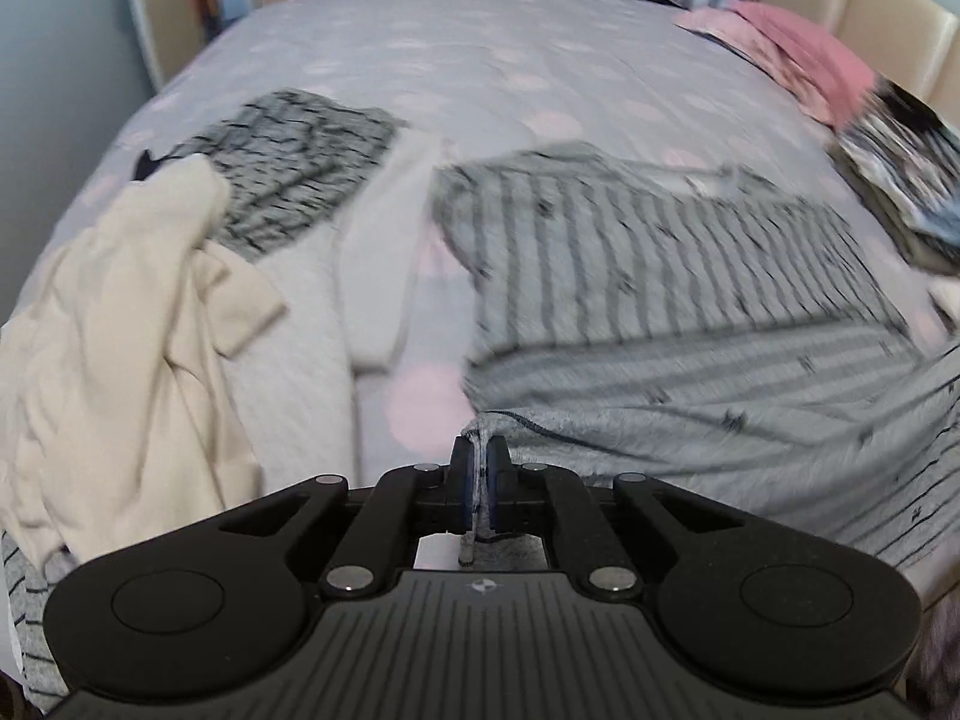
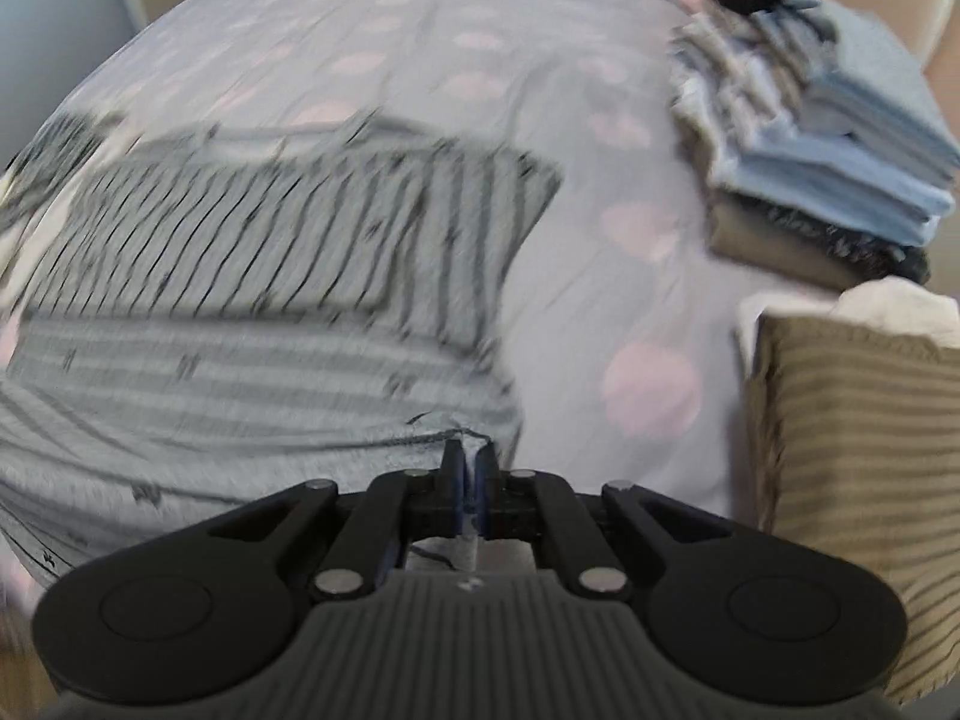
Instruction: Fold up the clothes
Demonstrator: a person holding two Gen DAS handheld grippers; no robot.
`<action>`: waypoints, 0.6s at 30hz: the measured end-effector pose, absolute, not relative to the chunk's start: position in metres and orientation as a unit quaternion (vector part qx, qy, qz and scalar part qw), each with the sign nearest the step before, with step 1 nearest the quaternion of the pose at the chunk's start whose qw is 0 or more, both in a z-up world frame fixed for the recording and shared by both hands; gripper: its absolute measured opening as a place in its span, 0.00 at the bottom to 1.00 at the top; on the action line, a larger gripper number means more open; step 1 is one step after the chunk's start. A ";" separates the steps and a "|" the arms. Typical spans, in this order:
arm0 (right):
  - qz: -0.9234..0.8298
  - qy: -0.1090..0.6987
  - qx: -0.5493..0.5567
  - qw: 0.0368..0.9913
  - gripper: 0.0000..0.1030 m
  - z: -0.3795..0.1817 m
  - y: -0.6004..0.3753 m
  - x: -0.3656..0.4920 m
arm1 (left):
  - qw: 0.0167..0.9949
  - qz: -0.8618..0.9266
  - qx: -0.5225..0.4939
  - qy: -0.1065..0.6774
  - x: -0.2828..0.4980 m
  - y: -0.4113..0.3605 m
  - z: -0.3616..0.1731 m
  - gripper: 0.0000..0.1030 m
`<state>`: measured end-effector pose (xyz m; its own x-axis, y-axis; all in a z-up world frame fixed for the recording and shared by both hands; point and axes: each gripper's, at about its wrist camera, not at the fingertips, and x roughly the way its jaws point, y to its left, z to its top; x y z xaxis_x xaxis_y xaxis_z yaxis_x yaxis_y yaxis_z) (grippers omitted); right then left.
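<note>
A grey garment with dark stripes (image 1: 660, 276) lies spread on the bed, its near edge lifted off the cover. My left gripper (image 1: 479, 450) is shut on the left corner of that edge, with cloth pinched between the pads. In the right wrist view the same striped garment (image 2: 270, 252) stretches away to the left. My right gripper (image 2: 471, 453) is shut on its right corner, a fold of hem showing between the fingers. Both views are blurred by motion.
The bed cover (image 1: 480, 60) is lilac with pink dots. A cream garment (image 1: 120, 330), a white one (image 1: 372, 252) and a grey patterned one (image 1: 288, 162) lie at the left. A stack of folded clothes (image 2: 840, 138) and a beige striped piece (image 2: 858, 450) sit at the right. Pink clothes (image 1: 804, 54) lie at the back right.
</note>
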<state>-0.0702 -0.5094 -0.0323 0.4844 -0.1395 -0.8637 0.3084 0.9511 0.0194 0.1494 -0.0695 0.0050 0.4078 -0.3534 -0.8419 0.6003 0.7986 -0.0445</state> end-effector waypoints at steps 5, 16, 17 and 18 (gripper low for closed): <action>-0.156 0.467 0.127 0.861 0.04 -0.037 -0.534 -0.041 | 0.840 -0.265 0.115 0.459 0.171 -0.078 -0.013 0.03; -0.193 0.428 0.079 0.880 0.33 -0.047 -0.527 -0.036 | 0.866 -0.245 0.170 0.401 0.152 -0.077 -0.029 0.12; -0.191 0.421 0.076 0.883 0.34 -0.047 -0.525 -0.039 | 0.866 -0.249 0.179 0.395 0.147 -0.078 -0.029 0.12; -0.189 0.415 0.070 0.887 0.35 -0.047 -0.522 -0.042 | 0.865 -0.256 0.193 0.386 0.141 -0.081 -0.030 0.12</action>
<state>-0.0424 -0.5221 -0.0473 0.5845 -0.2768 -0.7627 0.3936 0.9187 -0.0318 0.1405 -0.0811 -0.0296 0.5709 -0.2929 -0.7670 0.5911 0.7950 0.1364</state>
